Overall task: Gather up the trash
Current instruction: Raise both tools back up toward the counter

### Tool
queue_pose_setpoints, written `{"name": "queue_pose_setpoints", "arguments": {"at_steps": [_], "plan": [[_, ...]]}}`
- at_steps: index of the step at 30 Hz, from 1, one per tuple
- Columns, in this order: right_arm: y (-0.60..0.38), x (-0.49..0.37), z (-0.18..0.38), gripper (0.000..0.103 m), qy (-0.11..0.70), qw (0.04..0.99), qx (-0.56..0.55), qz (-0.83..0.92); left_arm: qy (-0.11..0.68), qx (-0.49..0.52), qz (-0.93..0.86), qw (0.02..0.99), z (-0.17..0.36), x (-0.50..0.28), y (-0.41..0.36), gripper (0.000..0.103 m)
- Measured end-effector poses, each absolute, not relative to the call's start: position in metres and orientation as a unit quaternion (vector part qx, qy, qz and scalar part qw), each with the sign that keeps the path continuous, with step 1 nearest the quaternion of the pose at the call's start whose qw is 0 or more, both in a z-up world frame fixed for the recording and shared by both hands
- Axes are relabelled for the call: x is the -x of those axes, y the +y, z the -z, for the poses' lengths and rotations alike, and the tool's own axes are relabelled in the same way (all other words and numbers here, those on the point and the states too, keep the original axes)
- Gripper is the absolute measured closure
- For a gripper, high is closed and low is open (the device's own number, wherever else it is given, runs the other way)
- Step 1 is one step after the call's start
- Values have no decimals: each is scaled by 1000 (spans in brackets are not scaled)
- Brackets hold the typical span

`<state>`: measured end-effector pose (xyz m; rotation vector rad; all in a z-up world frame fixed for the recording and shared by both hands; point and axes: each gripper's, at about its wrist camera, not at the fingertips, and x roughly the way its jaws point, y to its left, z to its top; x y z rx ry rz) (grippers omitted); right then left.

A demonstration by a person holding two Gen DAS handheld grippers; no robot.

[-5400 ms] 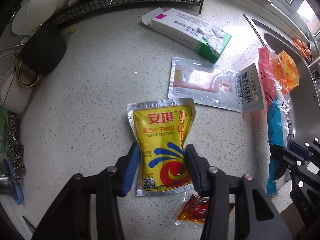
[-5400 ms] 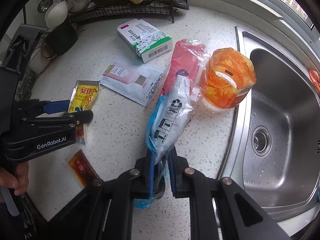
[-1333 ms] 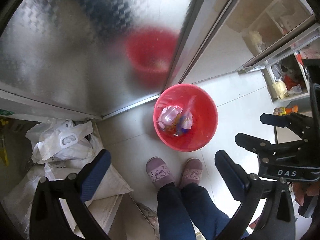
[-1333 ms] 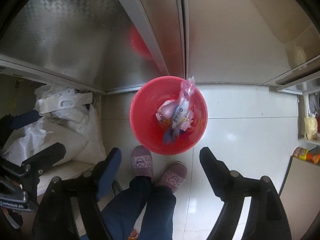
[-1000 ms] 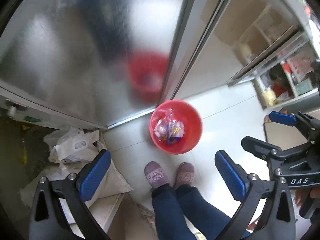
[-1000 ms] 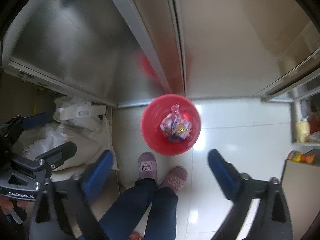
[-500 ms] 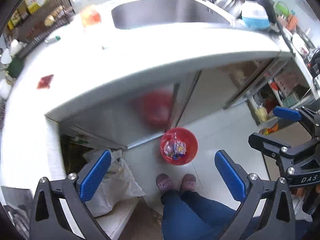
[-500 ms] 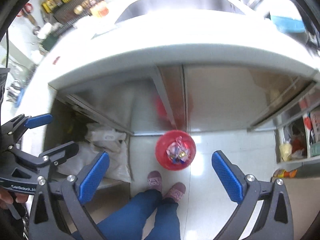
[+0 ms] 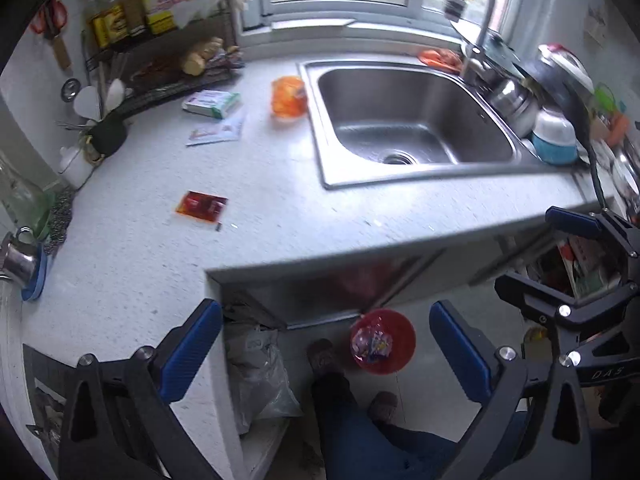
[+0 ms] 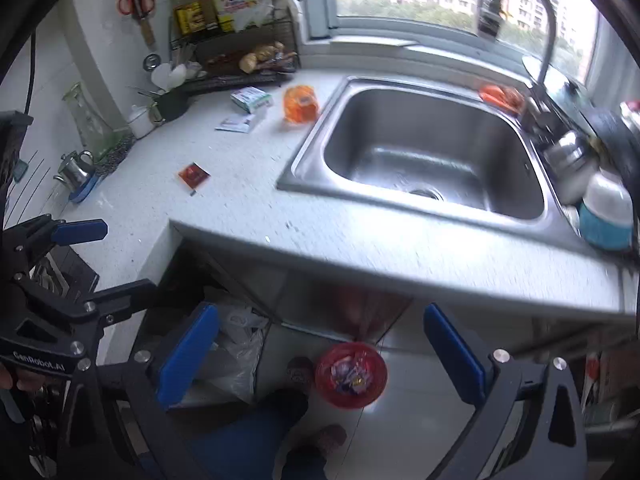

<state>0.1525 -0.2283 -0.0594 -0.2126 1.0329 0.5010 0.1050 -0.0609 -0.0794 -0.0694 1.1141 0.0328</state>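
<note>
Both my left hand-held gripper point(image 9: 326, 354) and right hand-held gripper point(image 10: 322, 358) spread, empty; next: approach red sauce sachet point(image 9: 201, 206) low, pinch one edge off the surface point(image 9: 280, 184).

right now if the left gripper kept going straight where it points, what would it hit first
Probably the front edge of the countertop, or the cabinet front just below it. The open left gripper carries nothing, and its view centres on that edge. Depth is hard to judge through the fisheye lens.
</note>
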Motion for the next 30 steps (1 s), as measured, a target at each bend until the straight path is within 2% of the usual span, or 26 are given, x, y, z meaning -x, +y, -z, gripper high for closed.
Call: {"name": "queue_pose_setpoints", "arguments": {"at_steps": [6, 11, 20, 30], "plan": [[-170, -186, 59, 0, 468, 825, 145, -281, 527, 56, -49, 846, 78, -133, -2, 0], [-118, -222, 66, 0, 487, 798, 164, -315, 540, 85, -79, 833, 90, -154, 52, 0], [-25, -261, 107, 0, 522, 739, 213, -368, 575, 116, -118, 801, 121, -165, 136, 0], [51, -276, 148, 1, 543, 687, 261, -407, 608, 158, -134, 766, 162, -163, 183, 0]]}}
